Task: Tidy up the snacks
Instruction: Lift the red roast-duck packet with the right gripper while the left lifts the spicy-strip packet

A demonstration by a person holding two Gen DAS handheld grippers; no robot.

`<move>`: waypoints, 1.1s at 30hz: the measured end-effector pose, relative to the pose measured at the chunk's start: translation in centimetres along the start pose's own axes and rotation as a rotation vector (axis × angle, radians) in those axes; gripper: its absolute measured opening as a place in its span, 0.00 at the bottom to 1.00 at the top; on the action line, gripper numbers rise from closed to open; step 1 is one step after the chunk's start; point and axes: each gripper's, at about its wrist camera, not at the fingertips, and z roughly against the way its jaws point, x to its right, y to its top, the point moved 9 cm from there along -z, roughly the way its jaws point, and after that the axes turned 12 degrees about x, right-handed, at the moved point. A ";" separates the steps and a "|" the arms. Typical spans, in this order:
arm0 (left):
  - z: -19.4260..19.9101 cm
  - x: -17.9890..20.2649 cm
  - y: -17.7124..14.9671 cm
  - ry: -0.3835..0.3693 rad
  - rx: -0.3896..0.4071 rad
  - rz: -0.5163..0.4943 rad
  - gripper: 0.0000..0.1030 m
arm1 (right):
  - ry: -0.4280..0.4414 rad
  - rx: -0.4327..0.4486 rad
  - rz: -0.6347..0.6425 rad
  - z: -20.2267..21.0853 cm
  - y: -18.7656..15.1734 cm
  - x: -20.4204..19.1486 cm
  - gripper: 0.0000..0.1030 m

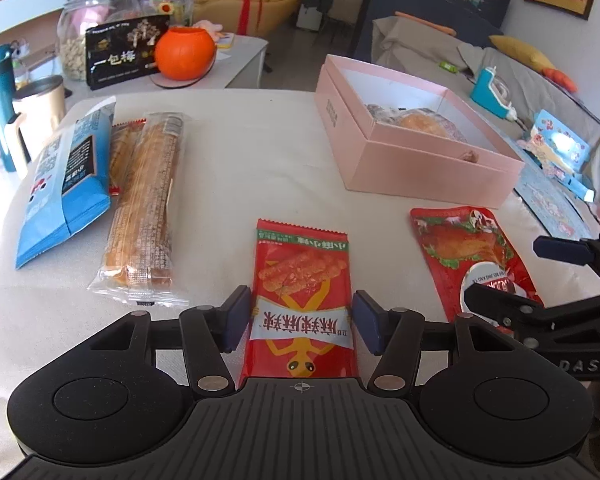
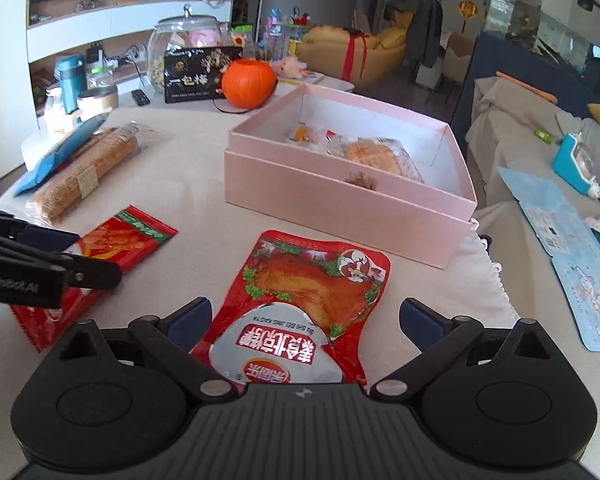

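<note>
A red spicy-strip packet [image 1: 304,300] lies lengthwise on the white tablecloth between the blue pads of my left gripper [image 1: 302,320]. Both pads touch its long edges, so the gripper is shut on it. The right wrist view shows that packet [image 2: 131,240] under the left gripper [image 2: 95,254]. A red roast-chicken pouch [image 2: 300,292] lies flat between the wide-apart fingers of my right gripper [image 2: 306,322], which is open and not touching it. The left wrist view has this pouch [image 1: 460,248] at the right, below the right gripper [image 1: 528,276]. An open pink box [image 2: 340,208] holding wrapped breads stands behind.
A blue bag [image 1: 59,192] and a long clear bread packet [image 1: 147,208] lie at the table's left. An orange pumpkin [image 1: 184,54], a black box [image 1: 123,56], a glass jar [image 1: 79,28] and cups [image 1: 39,116] crowd the far left. Blue printed cards [image 2: 572,264] lie to the right.
</note>
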 end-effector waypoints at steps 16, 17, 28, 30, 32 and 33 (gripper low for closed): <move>-0.1 0.4 -0.2 0.006 -0.015 -0.012 0.63 | -0.068 -0.032 -0.039 -0.1 -0.7 3.1 0.93; -0.1 0.5 -0.2 0.009 -0.016 -0.018 0.63 | -0.068 -0.025 -0.040 0.1 -0.5 3.3 0.93; 0.0 0.8 -0.4 0.019 -0.023 -0.048 0.63 | 0.016 -0.100 -0.075 -2.8 -1.2 -0.8 0.94; 0.0 0.9 -0.4 0.023 -0.024 -0.050 0.63 | 0.034 -0.109 -0.105 -3.1 -1.3 -0.6 0.96; -0.1 1.1 -0.5 0.028 -0.026 -0.054 0.63 | 0.048 -0.100 -0.122 -3.3 -1.4 -0.5 0.99; 0.0 1.1 -0.5 0.030 -0.027 -0.058 0.63 | 0.052 -0.096 -0.107 -3.3 -1.5 -0.6 0.99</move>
